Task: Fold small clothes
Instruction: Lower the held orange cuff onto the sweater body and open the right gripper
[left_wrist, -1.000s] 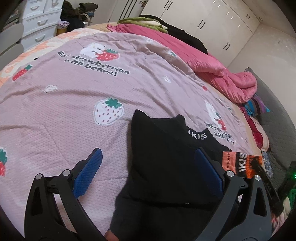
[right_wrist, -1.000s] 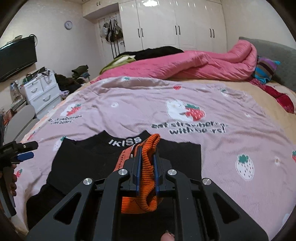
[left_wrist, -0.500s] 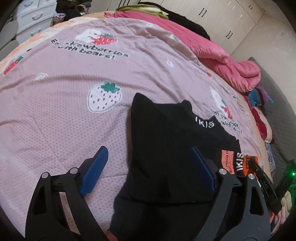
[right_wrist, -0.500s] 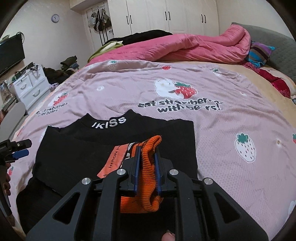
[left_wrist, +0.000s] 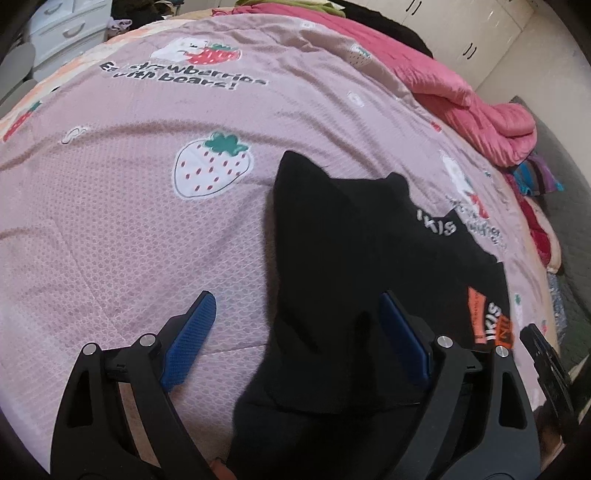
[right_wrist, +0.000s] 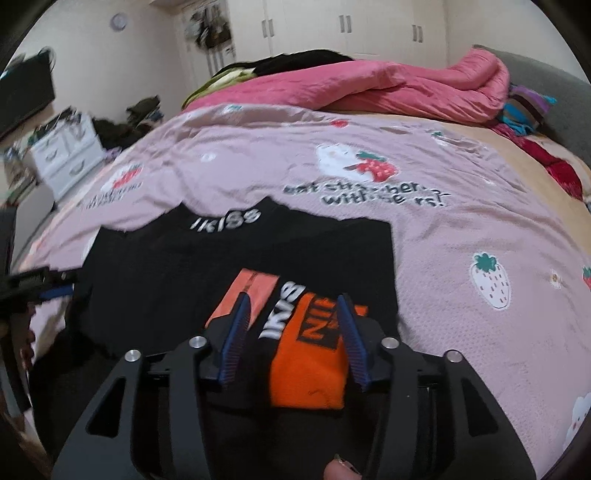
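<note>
Black garment (right_wrist: 207, 280) flat beneath opening right claw (right_wrist: 293, 332)

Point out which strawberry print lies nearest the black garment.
The big white strawberry with the green leaf, just beside the black garment; the others sit far off.

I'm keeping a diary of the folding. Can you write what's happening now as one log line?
step: sleeve folded onto black sweater | right claw: just opened, orange cuff lying loose between its pads | left claw: open over sweater's edge

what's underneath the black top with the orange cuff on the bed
The black top lies on the pink strawberry bedspread, which shows all around it. Its orange cuff rests folded on top. What the bedspread looks like directly beneath is covered.
</note>
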